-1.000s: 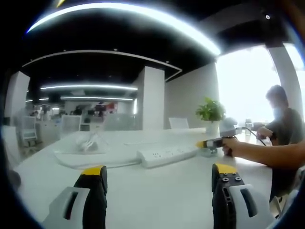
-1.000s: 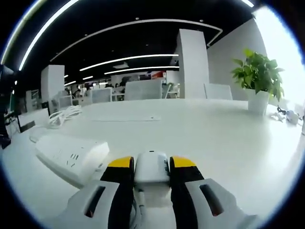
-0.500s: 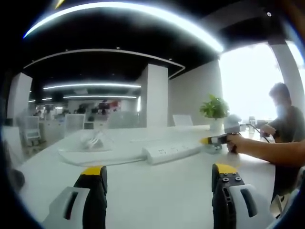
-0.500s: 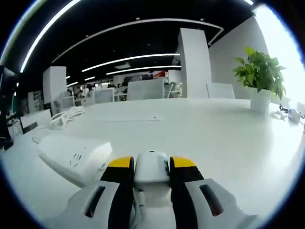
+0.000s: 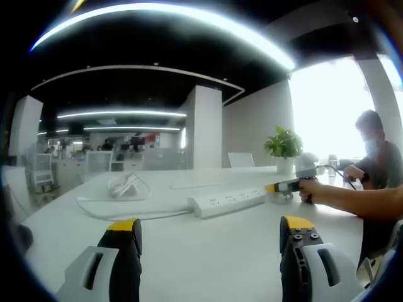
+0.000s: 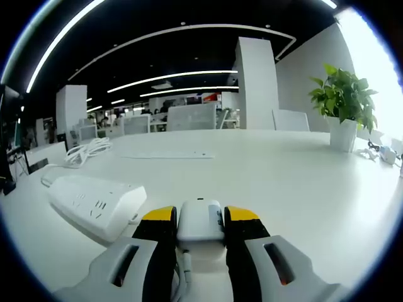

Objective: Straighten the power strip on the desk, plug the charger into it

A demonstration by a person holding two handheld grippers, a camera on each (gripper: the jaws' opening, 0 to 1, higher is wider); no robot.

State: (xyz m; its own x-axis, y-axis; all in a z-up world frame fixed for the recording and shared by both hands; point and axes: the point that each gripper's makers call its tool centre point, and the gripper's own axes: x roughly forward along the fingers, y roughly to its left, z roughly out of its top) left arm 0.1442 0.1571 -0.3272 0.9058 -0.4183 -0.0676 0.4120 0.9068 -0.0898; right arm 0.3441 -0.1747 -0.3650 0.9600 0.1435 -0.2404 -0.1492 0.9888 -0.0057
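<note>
On the desk (image 5: 208, 251), strip (image 5: 228, 202) lies mid-surface, its cord (image 5: 119, 216) running to a coil (image 5: 123, 184). Right gripper (image 6: 200, 217) clamps the charger (image 6: 200, 221) just beside the strip's end. Left gripper (image 5: 210, 229) hovers, jaws apart, holding nothing. Plant (image 6: 343, 104) sits near the far edge.

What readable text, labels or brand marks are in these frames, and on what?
None can be read.
Power strip: socket markings only, no legible print.
Charger clamped in the right hand-held gripper: plain white face, no lettering.
Far office wall signs: coloured patches, too small and blurred to read.
</note>
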